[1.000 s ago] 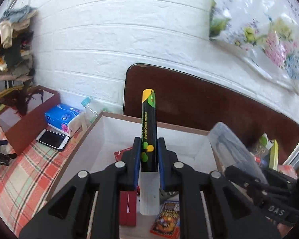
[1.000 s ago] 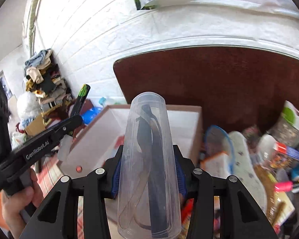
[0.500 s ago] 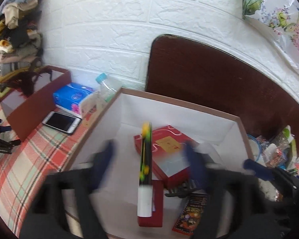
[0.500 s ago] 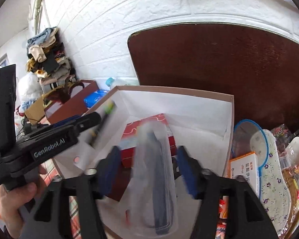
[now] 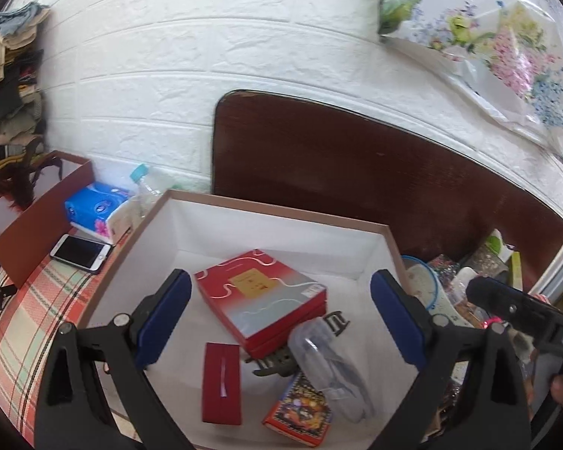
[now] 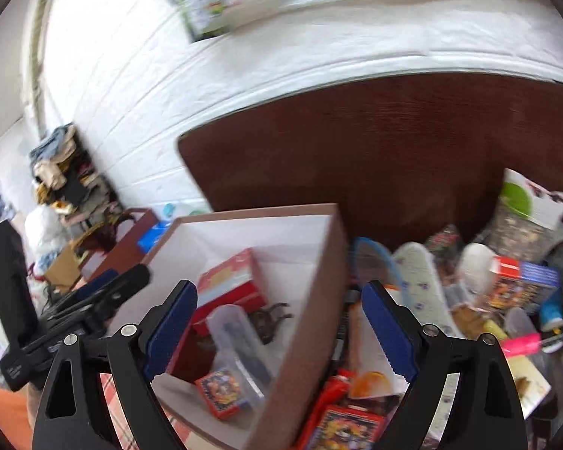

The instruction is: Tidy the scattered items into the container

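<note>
Left gripper (image 5: 281,318) spread wide with nothing between the blue pads, hanging over the white-lined cardboard box (image 5: 274,221); right gripper (image 6: 279,328) likewise wide apart and bare, straddling that box's right wall (image 6: 315,300). Inside the box: red and silver gift box (image 5: 261,294) near the back, slim red case (image 5: 221,382) in front of it, clear plastic case (image 5: 330,367) lying tilted across a colourful card pack (image 5: 300,412), dark hair claw (image 5: 277,360) beside them. Still scattered right of the box: floral insole (image 6: 420,285), pink marker (image 6: 521,345), assorted packets.
</note>
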Available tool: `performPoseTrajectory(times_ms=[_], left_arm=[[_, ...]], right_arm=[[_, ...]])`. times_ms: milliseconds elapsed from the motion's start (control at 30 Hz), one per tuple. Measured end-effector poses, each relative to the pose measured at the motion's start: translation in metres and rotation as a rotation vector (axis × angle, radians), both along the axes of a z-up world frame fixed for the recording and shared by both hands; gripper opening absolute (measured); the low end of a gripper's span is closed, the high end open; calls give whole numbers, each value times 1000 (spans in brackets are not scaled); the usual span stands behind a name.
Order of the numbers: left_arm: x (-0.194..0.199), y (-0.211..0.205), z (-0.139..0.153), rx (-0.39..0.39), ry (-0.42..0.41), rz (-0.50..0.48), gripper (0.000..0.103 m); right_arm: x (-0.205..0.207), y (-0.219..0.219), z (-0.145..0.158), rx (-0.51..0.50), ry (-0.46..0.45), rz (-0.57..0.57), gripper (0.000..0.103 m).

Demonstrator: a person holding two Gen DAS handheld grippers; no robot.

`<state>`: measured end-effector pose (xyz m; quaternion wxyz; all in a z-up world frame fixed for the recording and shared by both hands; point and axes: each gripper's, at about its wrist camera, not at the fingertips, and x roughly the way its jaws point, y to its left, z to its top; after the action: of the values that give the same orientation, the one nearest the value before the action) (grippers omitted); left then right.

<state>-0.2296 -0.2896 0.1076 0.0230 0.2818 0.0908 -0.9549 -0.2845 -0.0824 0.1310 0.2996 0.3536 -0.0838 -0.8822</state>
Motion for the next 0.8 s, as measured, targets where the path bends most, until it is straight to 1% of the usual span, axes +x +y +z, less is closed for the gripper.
performPoseTrajectory(times_ms=[100,167,233,400,500,600,733,800], left_arm=[[-2,12,0,-5,-3,-44,97],[-4,22,-2,-5,-12,-76,97],[-5,34,-2,-8,-18,-111,97],[2,66,6,-4,8,-216,97],[6,88,9,-4,20,-276,97],[10,111,10,12,24,-346,97],[11,144,5,0,8,-421,97],[11,161,0,-12,-2,-453,97]], right_arm=[[-9,24,-8,-7,-57,-21,90],[-13,46,-14,-32,-103,-43,90],[-17,66,-16,-56,-128,-75,90],[-12,105,-21,-31,-150,-117,90],[-12,124,-28,-35,-180,-126,90],[-13,144,-32,-54,-196,-172,91],[-18,160,-35,-82,-214,-187,91],[-21,161,-38,-78,-230,-184,91]])
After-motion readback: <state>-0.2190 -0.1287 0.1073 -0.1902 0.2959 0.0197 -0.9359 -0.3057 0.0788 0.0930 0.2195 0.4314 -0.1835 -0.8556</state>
